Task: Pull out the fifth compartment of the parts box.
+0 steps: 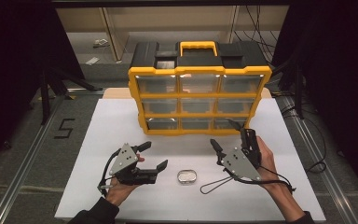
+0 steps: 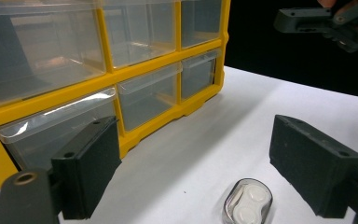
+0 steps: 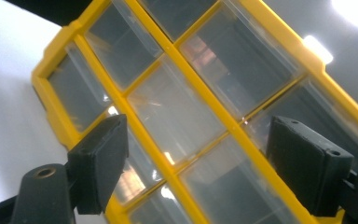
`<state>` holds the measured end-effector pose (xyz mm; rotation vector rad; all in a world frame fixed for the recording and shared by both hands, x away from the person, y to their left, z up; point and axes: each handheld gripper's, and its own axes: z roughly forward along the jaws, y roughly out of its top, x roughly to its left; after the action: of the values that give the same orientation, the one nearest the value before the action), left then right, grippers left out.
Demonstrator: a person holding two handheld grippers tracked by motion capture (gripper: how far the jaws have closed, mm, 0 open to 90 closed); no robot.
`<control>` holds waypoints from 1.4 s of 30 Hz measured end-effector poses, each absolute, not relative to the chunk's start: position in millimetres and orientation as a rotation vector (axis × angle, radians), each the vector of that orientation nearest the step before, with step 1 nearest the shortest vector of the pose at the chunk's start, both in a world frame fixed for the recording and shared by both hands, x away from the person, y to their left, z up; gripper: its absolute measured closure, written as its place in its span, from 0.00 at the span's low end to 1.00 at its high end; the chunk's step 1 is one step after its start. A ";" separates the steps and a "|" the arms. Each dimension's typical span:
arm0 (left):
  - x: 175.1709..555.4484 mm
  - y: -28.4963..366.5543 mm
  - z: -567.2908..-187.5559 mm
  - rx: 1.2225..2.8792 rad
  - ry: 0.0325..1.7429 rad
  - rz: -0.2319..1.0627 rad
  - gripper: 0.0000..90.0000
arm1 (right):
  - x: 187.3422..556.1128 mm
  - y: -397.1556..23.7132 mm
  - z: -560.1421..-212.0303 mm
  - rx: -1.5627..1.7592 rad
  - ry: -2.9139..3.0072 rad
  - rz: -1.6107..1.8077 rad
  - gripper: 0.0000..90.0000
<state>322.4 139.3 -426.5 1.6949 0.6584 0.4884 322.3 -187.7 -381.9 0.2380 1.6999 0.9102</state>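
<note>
A yellow and black drawer cabinet (image 1: 198, 91) with clear drawers stands upright at the back of the white board; all drawers look pushed in. A small clear oval case (image 1: 187, 176) with two white round wells lies on the board between my hands, also low in the left gripper view as the case (image 2: 247, 205). My left gripper (image 1: 154, 155) is open, held left of the case, with nothing between its jaws. My right gripper (image 1: 224, 134) is open, tilted, just in front of the cabinet's bottom right drawer (image 1: 229, 123). The right gripper view looks at the cabinet front (image 3: 186, 112) at close range.
The white board (image 1: 112, 140) covers a grey table marked with a black "5" (image 1: 65, 128). A black cable loop (image 1: 214, 185) trails on the board near my right hand. The right gripper's jaw (image 2: 326, 21) appears at the top right of the left gripper view.
</note>
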 end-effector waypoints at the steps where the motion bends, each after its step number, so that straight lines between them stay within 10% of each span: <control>1: 322.6 139.1 -426.6 1.694 0.659 0.488 0.18 | 323.8 -186.1 -381.4 0.230 1.696 0.899 0.25; 42: 321.7 140.2 -425.8 1.683 0.662 0.485 0.18 | 404.3 -138.3 -387.0 -0.005 1.595 0.507 0.40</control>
<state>321.7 140.2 -425.8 1.6826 0.6618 0.4845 404.3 -138.3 -387.0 -0.0050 1.5947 0.5066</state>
